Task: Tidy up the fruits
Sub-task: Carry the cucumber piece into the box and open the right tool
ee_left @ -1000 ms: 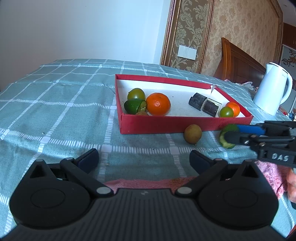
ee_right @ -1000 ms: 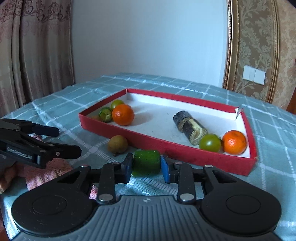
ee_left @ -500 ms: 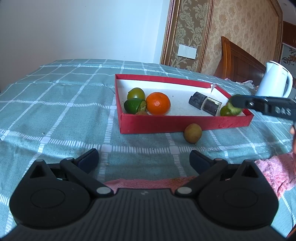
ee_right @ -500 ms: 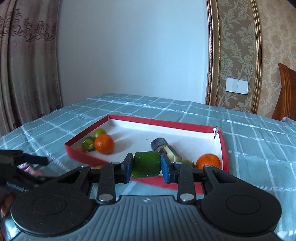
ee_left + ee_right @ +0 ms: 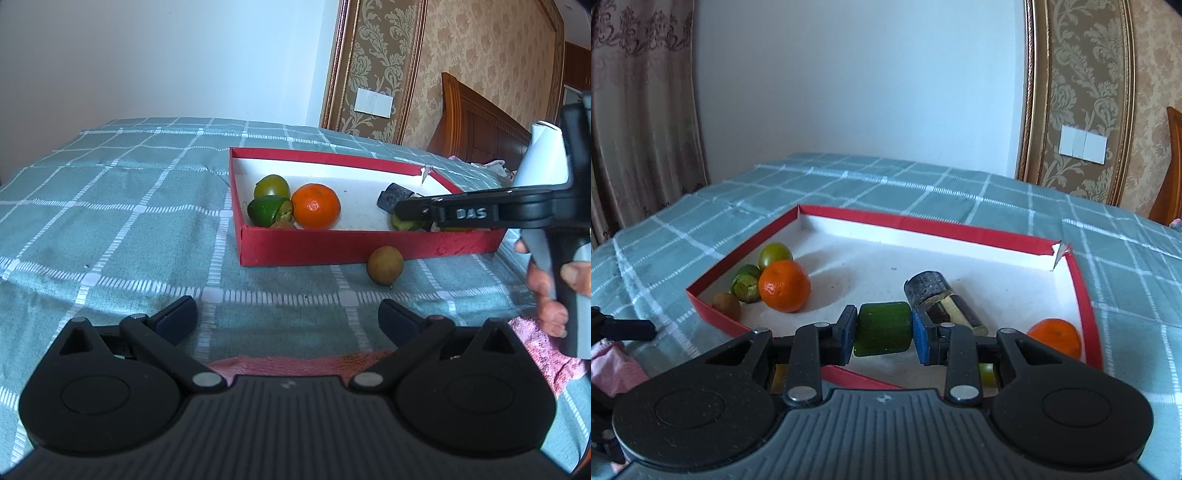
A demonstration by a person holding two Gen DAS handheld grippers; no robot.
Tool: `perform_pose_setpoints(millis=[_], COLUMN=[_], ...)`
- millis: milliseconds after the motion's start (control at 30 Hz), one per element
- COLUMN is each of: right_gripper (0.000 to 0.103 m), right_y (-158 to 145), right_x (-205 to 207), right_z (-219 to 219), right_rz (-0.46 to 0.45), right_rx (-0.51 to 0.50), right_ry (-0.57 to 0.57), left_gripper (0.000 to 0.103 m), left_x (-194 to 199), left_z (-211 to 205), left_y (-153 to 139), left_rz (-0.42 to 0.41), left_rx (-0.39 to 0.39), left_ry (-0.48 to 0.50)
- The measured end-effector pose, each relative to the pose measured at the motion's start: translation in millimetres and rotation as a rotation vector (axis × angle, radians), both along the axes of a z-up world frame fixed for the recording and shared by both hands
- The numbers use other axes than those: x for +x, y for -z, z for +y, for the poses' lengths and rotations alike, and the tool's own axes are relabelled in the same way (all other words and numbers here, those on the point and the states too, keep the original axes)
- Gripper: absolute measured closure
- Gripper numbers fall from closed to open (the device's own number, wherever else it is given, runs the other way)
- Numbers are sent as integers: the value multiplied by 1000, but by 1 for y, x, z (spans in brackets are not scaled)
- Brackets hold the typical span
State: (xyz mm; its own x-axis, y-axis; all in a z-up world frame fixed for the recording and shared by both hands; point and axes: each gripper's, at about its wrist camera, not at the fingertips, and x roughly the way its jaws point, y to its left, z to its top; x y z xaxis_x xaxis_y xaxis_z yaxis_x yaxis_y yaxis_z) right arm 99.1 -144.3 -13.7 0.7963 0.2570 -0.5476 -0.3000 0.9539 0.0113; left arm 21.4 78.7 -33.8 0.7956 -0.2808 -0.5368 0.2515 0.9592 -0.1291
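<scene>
The right gripper [image 5: 884, 334], tilted down over the red tray [image 5: 934, 227], pinches a green chunk [image 5: 882, 334], while the left gripper [image 5: 287, 319] hangs spread at six o'clock.

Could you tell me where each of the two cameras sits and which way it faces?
Left wrist: on the open left gripper, looking slightly down across the checked cloth at the red tray; a hand shows at right.
Right wrist: on the right gripper, shut on a green fruit piece over the tray.
Shared: tray, large orange, and the green piece.
</scene>
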Motion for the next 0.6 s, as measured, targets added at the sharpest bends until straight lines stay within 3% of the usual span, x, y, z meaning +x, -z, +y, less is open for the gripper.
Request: perform_pose_setpoints(millis=[533, 567, 600], right_gripper=[71, 66, 54], right_y=[6, 5, 2], right_x=[6, 3, -1], right_z=[1, -1, -4], right_rz=[13, 10, 5], right_rx=[-17, -12, -3], right_ry=[16, 18, 18], left_gripper=[0, 0, 0], left_x=[1, 1, 1], left_z=[0, 0, 0], left_y=[0, 0, 0], left_rz=[1, 1, 1], left_rx=[10, 9, 9], left_ry=[0, 0, 0])
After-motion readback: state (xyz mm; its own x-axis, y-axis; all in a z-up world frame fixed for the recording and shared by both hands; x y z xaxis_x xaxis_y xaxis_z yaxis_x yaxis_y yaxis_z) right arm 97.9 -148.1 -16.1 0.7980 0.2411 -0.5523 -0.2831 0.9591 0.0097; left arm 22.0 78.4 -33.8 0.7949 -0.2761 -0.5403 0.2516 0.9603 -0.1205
